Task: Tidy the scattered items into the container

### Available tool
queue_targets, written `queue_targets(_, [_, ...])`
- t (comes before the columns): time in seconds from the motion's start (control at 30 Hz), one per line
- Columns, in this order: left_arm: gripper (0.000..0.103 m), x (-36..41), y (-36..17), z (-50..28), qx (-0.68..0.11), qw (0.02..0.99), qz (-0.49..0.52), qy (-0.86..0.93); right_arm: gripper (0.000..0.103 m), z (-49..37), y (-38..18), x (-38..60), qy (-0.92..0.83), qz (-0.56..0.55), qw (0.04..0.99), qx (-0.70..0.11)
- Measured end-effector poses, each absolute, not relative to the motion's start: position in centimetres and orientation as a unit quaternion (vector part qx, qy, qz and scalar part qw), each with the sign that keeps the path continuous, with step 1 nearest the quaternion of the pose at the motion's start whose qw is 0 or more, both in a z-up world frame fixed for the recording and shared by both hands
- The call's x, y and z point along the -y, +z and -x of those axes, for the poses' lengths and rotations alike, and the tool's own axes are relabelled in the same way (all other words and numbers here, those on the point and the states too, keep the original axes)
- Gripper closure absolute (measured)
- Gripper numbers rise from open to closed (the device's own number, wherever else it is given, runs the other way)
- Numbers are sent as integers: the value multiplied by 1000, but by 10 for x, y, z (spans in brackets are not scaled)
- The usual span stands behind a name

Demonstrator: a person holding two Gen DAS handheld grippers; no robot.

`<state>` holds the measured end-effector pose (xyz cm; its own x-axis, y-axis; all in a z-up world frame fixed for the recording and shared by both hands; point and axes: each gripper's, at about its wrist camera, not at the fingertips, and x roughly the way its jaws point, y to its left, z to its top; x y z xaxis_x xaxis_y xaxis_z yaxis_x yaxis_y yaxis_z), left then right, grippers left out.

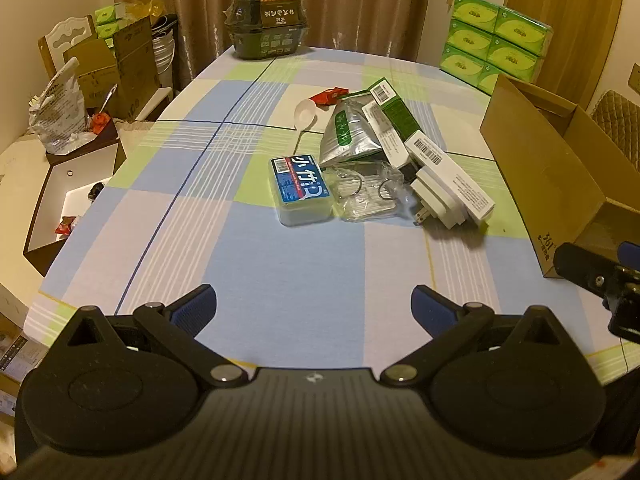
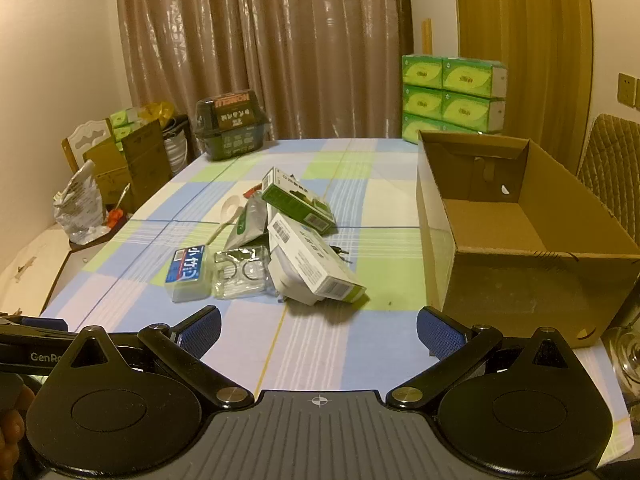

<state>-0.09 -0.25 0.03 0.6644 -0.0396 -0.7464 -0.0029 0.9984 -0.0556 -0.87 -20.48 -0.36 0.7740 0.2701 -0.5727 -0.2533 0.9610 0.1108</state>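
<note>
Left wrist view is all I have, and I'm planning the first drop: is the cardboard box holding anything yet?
Observer: No. The right wrist view looks down into the cardboard box, and its floor is bare.
Operator: Is there anything beside it that I could knock?
Observer: Yes. A clear glass, partly cut off by the picture's edge, sits by the box's near right corner.
Operator: Is the right gripper free?
Observer: The right gripper is open with nothing between its fingers.
</note>
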Motion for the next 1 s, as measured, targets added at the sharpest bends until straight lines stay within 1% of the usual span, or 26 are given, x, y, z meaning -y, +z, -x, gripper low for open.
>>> queue_targets(1.0, [1, 2, 0, 2, -410, 911, 34, -12, 2, 6, -11, 198, 137, -8, 938, -317])
